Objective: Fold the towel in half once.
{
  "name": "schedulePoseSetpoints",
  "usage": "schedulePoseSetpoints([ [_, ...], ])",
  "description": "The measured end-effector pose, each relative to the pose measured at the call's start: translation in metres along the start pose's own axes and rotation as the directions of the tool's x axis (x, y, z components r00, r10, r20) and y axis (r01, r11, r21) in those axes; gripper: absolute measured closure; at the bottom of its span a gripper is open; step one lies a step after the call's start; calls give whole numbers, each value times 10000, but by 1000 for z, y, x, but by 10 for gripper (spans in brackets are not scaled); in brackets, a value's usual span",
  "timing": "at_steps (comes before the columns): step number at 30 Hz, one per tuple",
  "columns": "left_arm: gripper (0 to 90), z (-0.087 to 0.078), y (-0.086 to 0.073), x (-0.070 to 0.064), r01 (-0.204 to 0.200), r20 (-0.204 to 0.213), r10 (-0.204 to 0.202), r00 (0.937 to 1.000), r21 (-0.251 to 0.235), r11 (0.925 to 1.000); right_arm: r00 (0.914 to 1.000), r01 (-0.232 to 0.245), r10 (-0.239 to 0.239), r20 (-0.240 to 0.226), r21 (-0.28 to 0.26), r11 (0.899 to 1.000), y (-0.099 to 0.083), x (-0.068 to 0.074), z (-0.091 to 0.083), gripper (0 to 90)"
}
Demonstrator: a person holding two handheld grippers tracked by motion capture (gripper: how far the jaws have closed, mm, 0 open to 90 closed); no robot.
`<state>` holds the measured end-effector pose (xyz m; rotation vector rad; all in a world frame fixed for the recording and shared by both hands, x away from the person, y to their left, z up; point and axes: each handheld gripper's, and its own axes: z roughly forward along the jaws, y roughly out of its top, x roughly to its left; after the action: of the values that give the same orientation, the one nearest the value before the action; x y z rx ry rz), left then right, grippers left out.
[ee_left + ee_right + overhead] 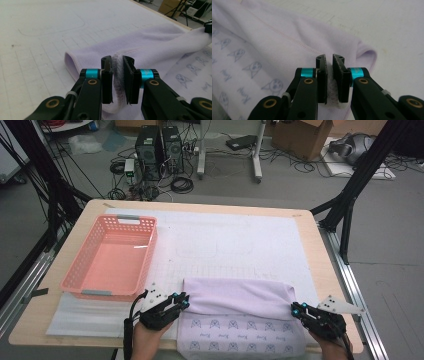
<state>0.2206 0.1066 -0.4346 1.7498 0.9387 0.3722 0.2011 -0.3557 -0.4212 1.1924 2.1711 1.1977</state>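
A pale lilac garment (235,297) lies at the 6 o'clock edge of the worktop (310,250), on a white gridded mat (225,245) that covers most of the surface. Its upper part is plain and folded over; the lower layer under it carries a print of small cat faces (234,325).

The left tool (181,301) is at the garment's 9 o'clock corner. In the left gripper view its two black jaws are clamped on a thick fold of the lilac cloth (117,72), and the fabric edge is squeezed between them. The folded corner beside it stands open like a small loop.

The right tool (296,310) is at the opposite corner, toward 3 o'clock. In the right gripper view its jaws are also pressed together on the cloth edge (331,87), with a line of stitching running across the plain fabric behind them. The cat print shows at 9 o'clock of this view.

The person's hands come in from 6 o'clock and hold both tools low over the worktop.

A pink plastic basket (80,270) stands at 9 o'clock on the worktop, well apart from the garment, just beyond the left tool
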Motion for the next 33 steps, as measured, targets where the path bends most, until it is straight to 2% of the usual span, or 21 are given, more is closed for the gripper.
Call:
schedulePoseSetpoints([
  [1, 787, -2, -3, 0, 22, 29, -22, 10000, 131, 9999, 9998, 204, -205, 47, 91, 9998, -3, 1, -1, 820],
  [5, 787, -6, -12, -2, 84, 77, -87, 9999, 353, 9993, 9999, 45, -42, -140, 185, 9998, -11, 5, -6, 820],
  [7, 778, -8, -15, -4, -21, 65, 18, 10000, 412, 9992, 9996, 231, -226, -158, 357, 9991, -15, 8, -8, 821],
  [9, 724, -9, -16, -4, -20, 60, 17, 10000, 423, 9991, 9992, 344, -335, -218, 437, 9985, -18, 10, -10, 817],
  [11, 599, -9, -15, -2, 263, -12, -262, 9997, 335, 9991, 9983, 526, -515, -257, 448, 9976, -20, 12, -12, 766],
  [13, 543, -10, -14, 1, 355, 12, -355, 9994, 165, 9992, 9986, 496, -492, -192, 189, 9986, -20, 11, -15, 639],
  [15, 476, -11, -12, 4, 346, 50, -346, 9994, 63, 9994, 9998, 50, -58, -170, -484, 9988, -16, 7, -22, 612],
  [16, 474, -11, -12, 5, 349, 50, -349, 9994, 17, 9994, 9999, -110, 111, 8, -910, 9958, -13, 4, -26, 612],
  [17, 470, -11, -11, 6, 353, 30, -353, 9994, -35, 9994, 9993, -184, 225, 301, -1297, 9914, -10, 0, -27, 632],
  [18, 464, -11, -11, 7, 367, 10, -367, 9993, -50, 9993, 9970, -126, 233, 744, -1415, 9899, -5, -5, -27, 667],
  [19, 458, -11, -10, 8, 435, 34, -435, 9990, -88, 9990, 9931, -148, 293, 1138, -1262, 9919, -2, -10, -24, 688],
  [21, 454, -12, -9, 9, 471, -2, -471, 9989, -178, 9987, 9875, -355, 440, 1515, -583, 9977, 2, -20, -11, 724],
  [24, 454, -13, -9, 12, 536, -81, -538, 9985, -264, 9982, 9845, -872, 826, 1548, 227, 9959, 5, -31, 16, 733],
  [26, 453, -13, -9, 14, 431, -195, -434, 9989, -195, 9989, 9846, -1062, 994, 1439, 403, 9935, 8, -35, 34, 733],
  [28, 451, -13, -9, 15, 296, -277, -300, 9992, -138, 9995, 9858, -995, 922, 1400, 465, 9939, 13, -35, 49, 723],
  [31, 449, -13, -9, 15, 319, -277, -323, 9991, -147, 9994, 9825, -1364, 1257, 1377, 717, 9881, 20, -37, 69, 654],
  [33, 448, -13, -9, 16, 266, -343, -271, 9990, -145, 9995, 9813, -1135, 964, 1664, 965, 9888, 23, -36, 76, 751],
])
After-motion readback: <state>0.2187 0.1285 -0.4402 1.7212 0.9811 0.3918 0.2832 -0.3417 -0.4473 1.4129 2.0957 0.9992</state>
